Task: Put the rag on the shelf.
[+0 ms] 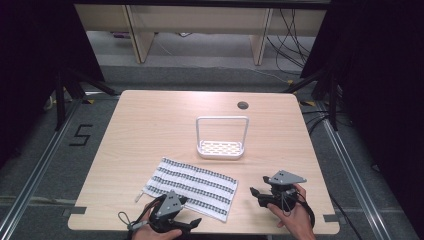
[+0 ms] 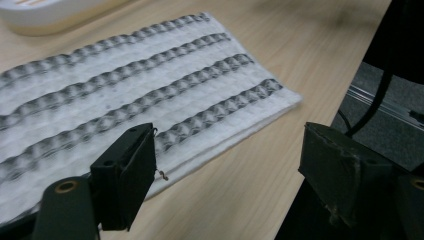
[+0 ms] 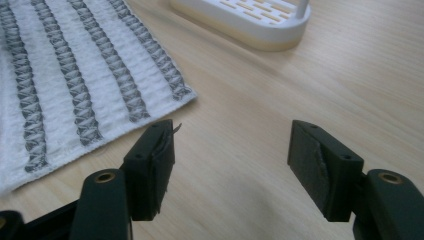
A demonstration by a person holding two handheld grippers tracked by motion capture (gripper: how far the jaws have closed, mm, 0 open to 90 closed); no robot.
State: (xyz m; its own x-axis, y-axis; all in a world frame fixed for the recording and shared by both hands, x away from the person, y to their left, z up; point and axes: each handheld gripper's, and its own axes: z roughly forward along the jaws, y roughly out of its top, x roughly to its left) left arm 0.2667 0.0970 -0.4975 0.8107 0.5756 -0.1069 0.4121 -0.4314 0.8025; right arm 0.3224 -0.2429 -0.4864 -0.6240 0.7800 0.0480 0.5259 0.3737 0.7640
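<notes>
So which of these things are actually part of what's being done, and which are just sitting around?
In use:
- striped cloth, lying flat on the table
- left tongs, open at the cloth's near edge
- right tongs, open beside the cloth

Lying about:
- white rack, apart from the cloth
- cables on the floor

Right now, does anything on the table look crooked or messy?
Only a little. The striped cloth lies slanted on the table, not square with its edge, and a small tag sticks out at its left corner. The white rack stands upright and tidy behind it. Nothing looks spilled or broken, though the tongs' pads look scuffed.
</notes>
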